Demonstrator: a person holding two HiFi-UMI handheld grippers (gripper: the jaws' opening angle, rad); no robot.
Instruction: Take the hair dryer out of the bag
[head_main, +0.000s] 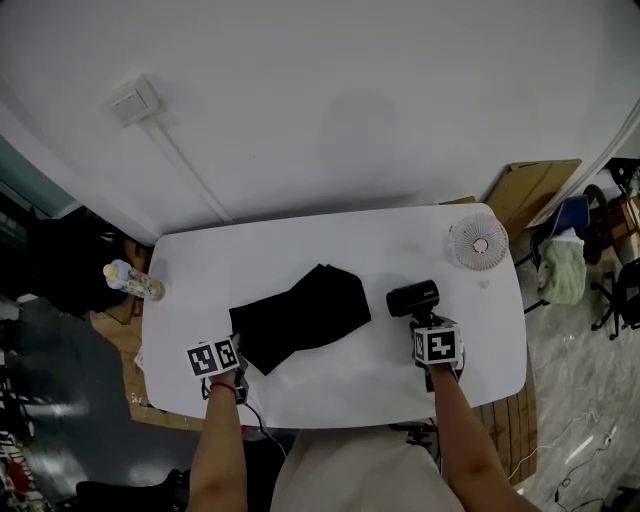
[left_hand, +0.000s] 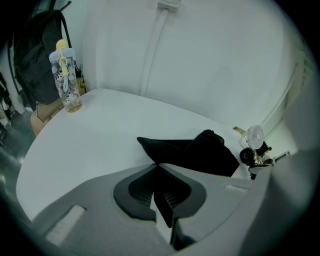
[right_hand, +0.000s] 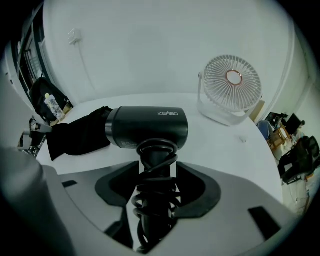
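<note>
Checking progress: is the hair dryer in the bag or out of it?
Out. The hair dryer sits wholly clear of the black bag, its cord-wrapped handle between the jaws of the right hand-held gripper.

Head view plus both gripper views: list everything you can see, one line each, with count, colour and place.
table: 1, white, against the wall.
bag: 1, black, flat mid-table.
hair dryer: 1, black, right of the bag, cord wound round its handle.
fan: 1, white, table's far right corner.
bottle: 1, clear, yellow top, table's left edge.
backpack: 1, dark, beyond the bottle, off the table.
wall box: 1, white, on the wall.
cardboard: 1, brown, past the table's right end.
left tongs: 1, grey, closed on the bag's near edge.
right tongs: 1, grey, clamped on the hair dryer's handle.
forearms: 2, bare, bottom of head view.
</note>
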